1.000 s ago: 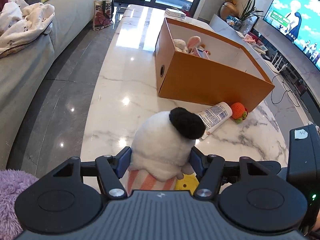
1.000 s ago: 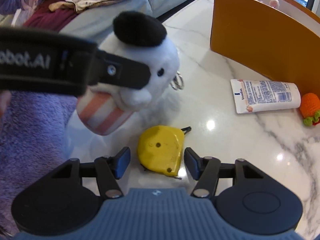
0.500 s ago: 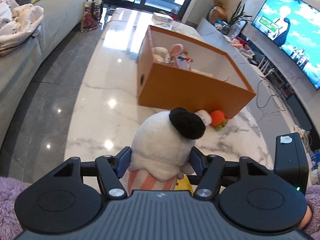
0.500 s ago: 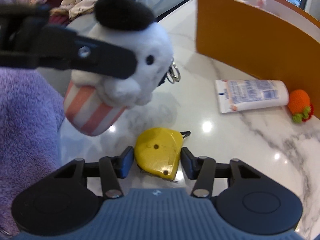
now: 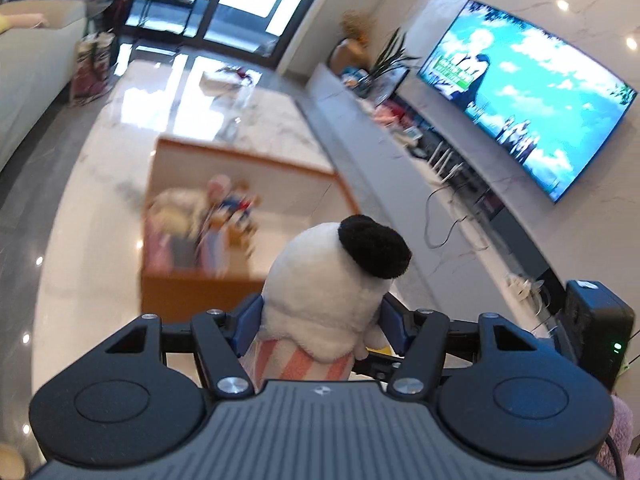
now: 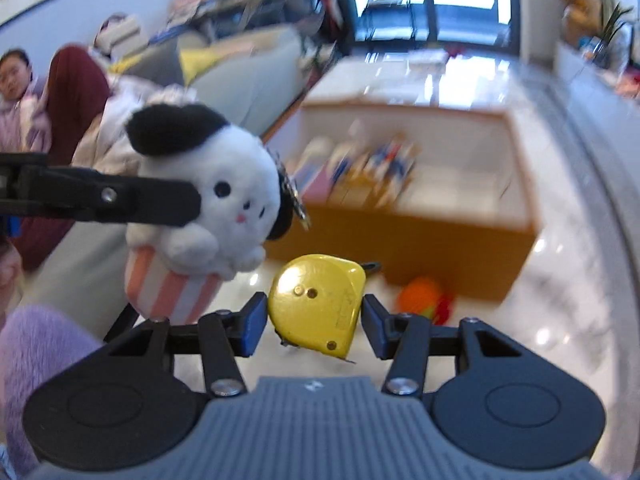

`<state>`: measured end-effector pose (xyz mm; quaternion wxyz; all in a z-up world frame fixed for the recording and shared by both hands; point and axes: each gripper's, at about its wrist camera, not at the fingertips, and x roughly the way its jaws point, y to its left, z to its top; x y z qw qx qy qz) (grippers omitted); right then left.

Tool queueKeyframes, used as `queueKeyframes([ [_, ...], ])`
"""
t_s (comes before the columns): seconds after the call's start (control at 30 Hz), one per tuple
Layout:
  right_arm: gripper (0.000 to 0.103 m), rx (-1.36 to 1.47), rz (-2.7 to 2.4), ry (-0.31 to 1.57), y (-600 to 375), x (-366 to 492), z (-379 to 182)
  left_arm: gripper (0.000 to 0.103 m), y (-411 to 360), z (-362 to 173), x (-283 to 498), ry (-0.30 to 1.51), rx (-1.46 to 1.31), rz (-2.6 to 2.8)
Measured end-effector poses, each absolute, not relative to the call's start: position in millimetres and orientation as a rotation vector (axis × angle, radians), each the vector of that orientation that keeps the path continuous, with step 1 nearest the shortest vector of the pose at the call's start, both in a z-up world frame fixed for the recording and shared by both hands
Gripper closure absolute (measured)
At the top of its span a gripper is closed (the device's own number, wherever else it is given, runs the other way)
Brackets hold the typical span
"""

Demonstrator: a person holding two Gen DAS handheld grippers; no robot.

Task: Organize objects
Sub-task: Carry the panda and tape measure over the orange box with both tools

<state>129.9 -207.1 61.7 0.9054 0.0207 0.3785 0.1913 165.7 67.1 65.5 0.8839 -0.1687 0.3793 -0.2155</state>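
— Marble tabletop [image 6: 568, 320] below me. Where's the plush?

— My left gripper [image 5: 320, 322] pinches the plush dog [image 5: 332, 280], aloft before the orange box [image 5: 192, 296].

— And your right?

— Right gripper [image 6: 314, 316] clamps the yellow tape measure [image 6: 320, 304], airborne near a crocheted carrot [image 6: 420, 298].

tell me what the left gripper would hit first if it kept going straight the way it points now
Probably the orange box: the left gripper, shut on the plush dog, points down toward the box's open top and the toys inside. Blur leaves depth unclear.
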Motion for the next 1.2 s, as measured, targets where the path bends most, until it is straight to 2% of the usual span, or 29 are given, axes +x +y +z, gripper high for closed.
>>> queueKeyframes([
  [0.17, 0.05, 0.043, 0.362, 0.712, -230, 161, 93, 0.031, 42, 78, 218, 0.767, -0.363, -0.468],
  [0.3, 0.05, 0.012, 0.329, 0.694, -241, 197, 99, 0.031, 22, 68, 261, 0.785, -0.344, -0.461],
  [0.53, 0.05, -0.032, 0.296, 0.792, -257, 282, 77, 0.031, -2, 22, 321, 0.863, -0.309, -0.415],
  [0.87, 0.05, -0.098, 0.304, 0.858, -252, 317, 35, 0.031, -19, -36, 374, 0.982, -0.307, -0.374],
  [1.2, 0.05, -0.116, 0.298, 0.894, -251, 340, 16, 0.03, -31, -67, 404, 1.051, -0.317, -0.321],
])
